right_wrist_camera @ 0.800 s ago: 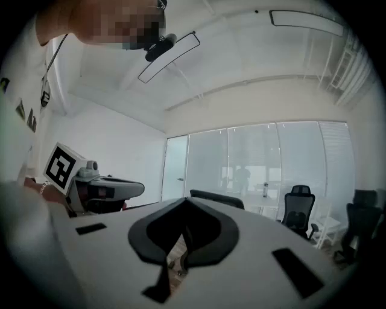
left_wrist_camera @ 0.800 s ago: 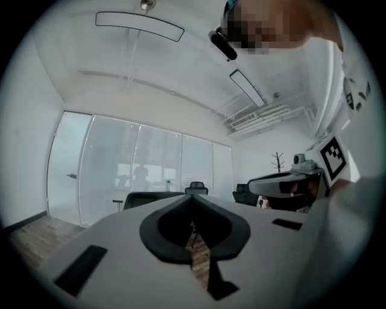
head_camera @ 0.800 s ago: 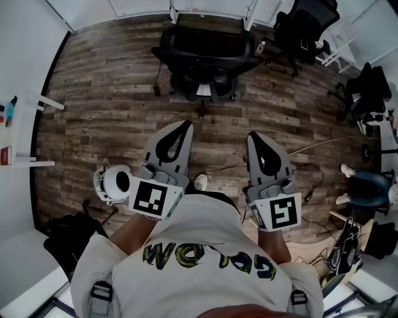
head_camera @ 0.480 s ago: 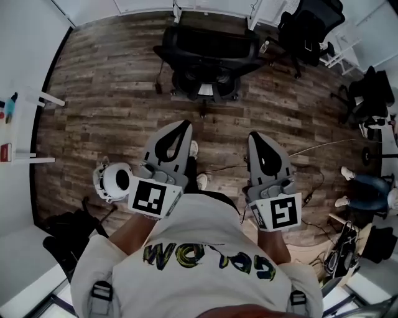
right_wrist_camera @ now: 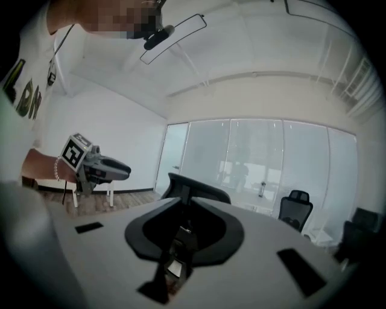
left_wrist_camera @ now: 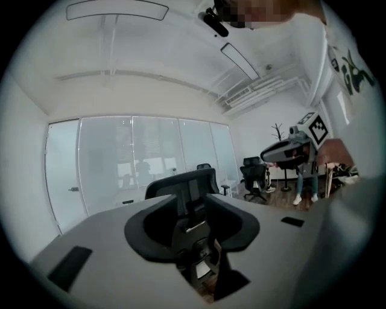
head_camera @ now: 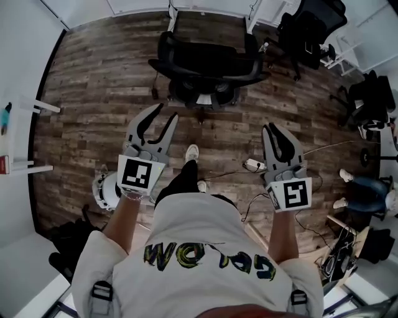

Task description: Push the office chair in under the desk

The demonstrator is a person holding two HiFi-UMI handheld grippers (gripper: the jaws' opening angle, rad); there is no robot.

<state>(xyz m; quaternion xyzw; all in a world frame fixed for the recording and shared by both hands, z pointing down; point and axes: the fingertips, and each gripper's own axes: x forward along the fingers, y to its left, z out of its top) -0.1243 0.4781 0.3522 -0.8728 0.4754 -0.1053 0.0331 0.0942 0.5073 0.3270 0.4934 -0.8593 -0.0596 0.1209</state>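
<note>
Black mesh office chair (head_camera: 208, 59) on brown plank floor (head_camera: 93, 93), backrest toward us, just before white desk (head_camera: 171, 11). We judge it heavy but free-rolling; push stiff backrest rim. Left gripper (head_camera: 166, 113) jaws apart, right gripper (head_camera: 275, 128) nearly closed; both empty.

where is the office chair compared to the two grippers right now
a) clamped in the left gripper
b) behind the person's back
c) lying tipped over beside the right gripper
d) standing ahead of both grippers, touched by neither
d: in the head view the office chair stands upright ahead of the left gripper and the right gripper, with bare wood floor between it and both.
</note>
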